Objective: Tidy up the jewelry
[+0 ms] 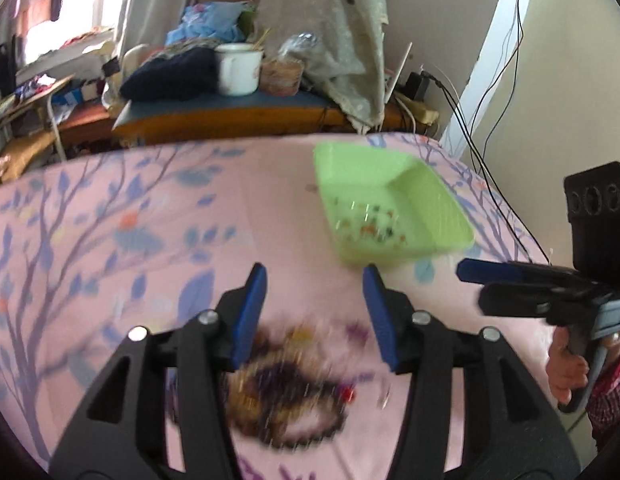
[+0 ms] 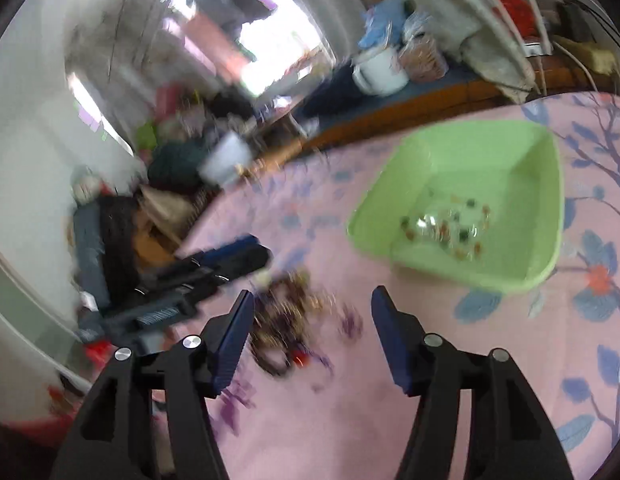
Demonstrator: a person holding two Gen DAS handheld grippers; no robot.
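Green tray (image 1: 437,200) sits corner-on beyond blurred jewelry pile (image 1: 286,392); both hand-held grippers gape, empty

Counts, both views.

Green tray (image 1: 429,200): one, right of centre in the left wrist view. Small beaded pieces (image 2: 449,224) inside it: several, blurred, no exact count.

Loose jewelry pile (image 1: 286,396): one heap, lower centre (strands tangled and smeared, number not readable).

Tools: two. Left tool (image 1: 314,312), two blue fingers spread apart. Right tool (image 2: 311,336), likewise two fingers, spread.

White mug (image 1: 238,68): one, upper centre, background.
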